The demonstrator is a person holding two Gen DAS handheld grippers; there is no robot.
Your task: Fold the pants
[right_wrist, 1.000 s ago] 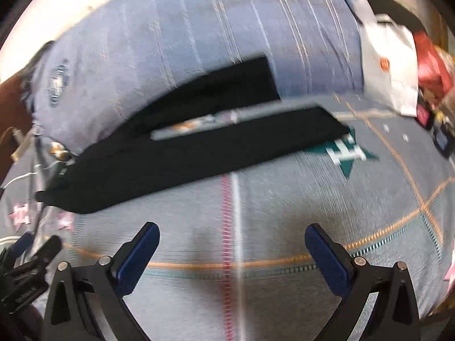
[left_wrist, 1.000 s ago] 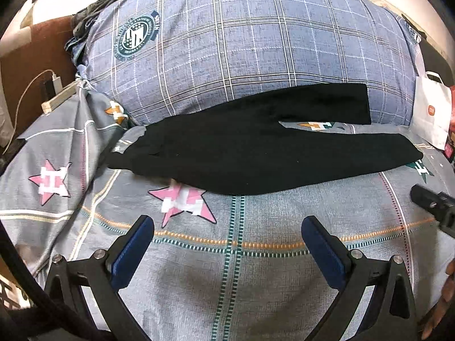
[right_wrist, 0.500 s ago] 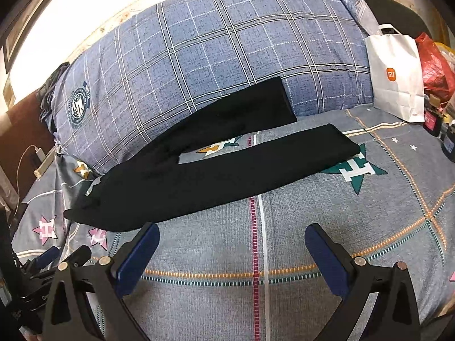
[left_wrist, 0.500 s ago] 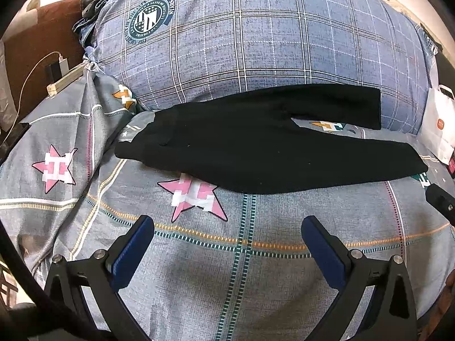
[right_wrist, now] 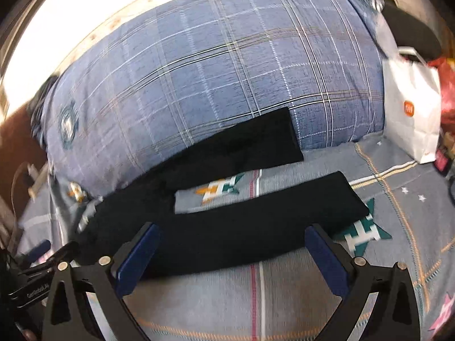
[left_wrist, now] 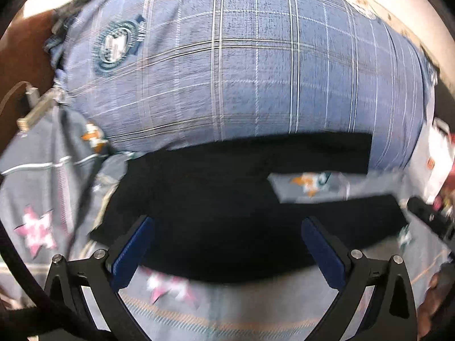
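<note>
Bedding fills both views: a grey star-patterned bedspread (right_wrist: 284,292) with a big blue plaid pillow (right_wrist: 216,85) along its far edge. Black pants (right_wrist: 227,236) lie spread flat across the middle of the bedspread, waist toward the left edge, the two legs splayed apart toward the right, the far leg resting up against the pillow. Nothing looks folded yet, so the whole job seems still ahead: legs together first, then folding lengthwise.

The left gripper (left_wrist: 227,248) hovers over the waist end with its jaws wide apart and empty. The right gripper (right_wrist: 233,255) hovers over the near leg, equally wide and empty.

Open bedspread lies along the near edge for folding toward. A white paper bag (right_wrist: 412,113) stands at the far right corner, well apart from the leg cuffs; a charger and cable (left_wrist: 37,110) sit at the far left edge.
</note>
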